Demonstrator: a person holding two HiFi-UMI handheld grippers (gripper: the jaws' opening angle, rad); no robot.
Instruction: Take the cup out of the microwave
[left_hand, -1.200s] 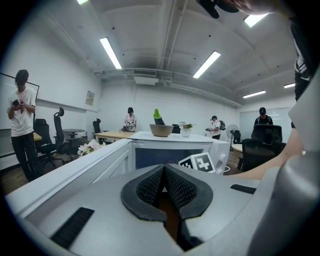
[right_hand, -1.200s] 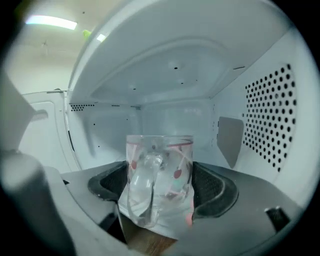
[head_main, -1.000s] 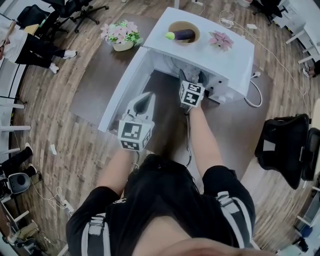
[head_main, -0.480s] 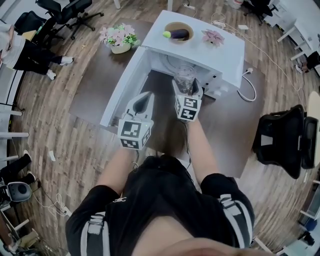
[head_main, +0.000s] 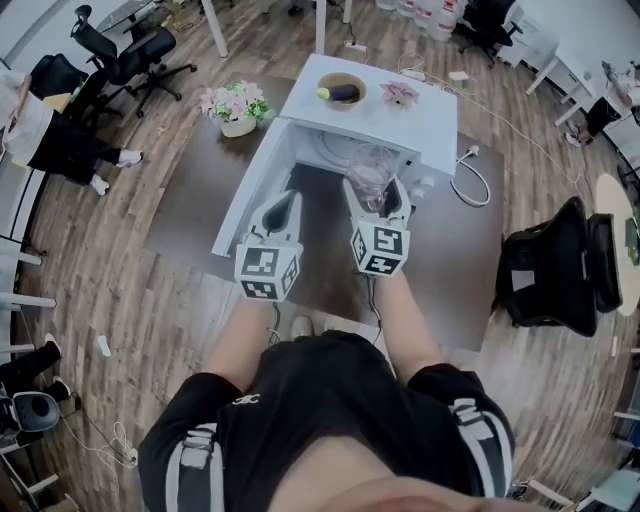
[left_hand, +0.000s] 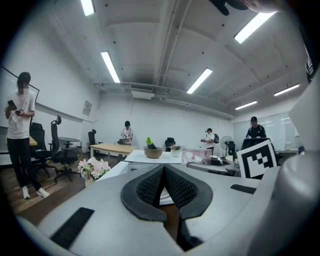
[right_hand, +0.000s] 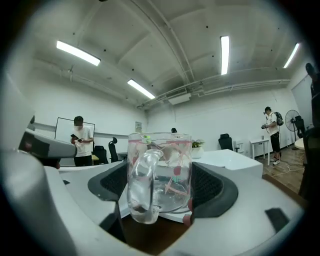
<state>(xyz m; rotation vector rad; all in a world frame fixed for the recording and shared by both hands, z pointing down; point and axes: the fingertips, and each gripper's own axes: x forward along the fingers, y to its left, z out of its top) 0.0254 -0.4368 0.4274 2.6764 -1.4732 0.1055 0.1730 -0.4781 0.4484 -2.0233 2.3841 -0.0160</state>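
Note:
A clear glass cup (right_hand: 159, 176) with a handle and a pink pattern stands upright between the black pads of my right gripper (right_hand: 160, 187), which is shut on it. In the head view the cup (head_main: 372, 170) hangs in front of the white microwave (head_main: 400, 120), outside its cavity and above the dark table. The microwave's door (head_main: 248, 185) is swung open to the left. My left gripper (head_main: 281, 214) hovers beside the door, left of the right gripper (head_main: 374, 205). In the left gripper view its jaws (left_hand: 164, 187) are shut with nothing between them.
A bowl with an eggplant (head_main: 342, 92) and a pink flower (head_main: 399, 93) rest on the microwave's top. A flower pot (head_main: 237, 106) stands on the table's left. A cable (head_main: 478, 185) trails right of the microwave. A black chair (head_main: 550, 265) is at right. People stand in the room.
My right gripper has drawn back out of the microwave and risen, bringing the cup with it. The left gripper has lifted a little.

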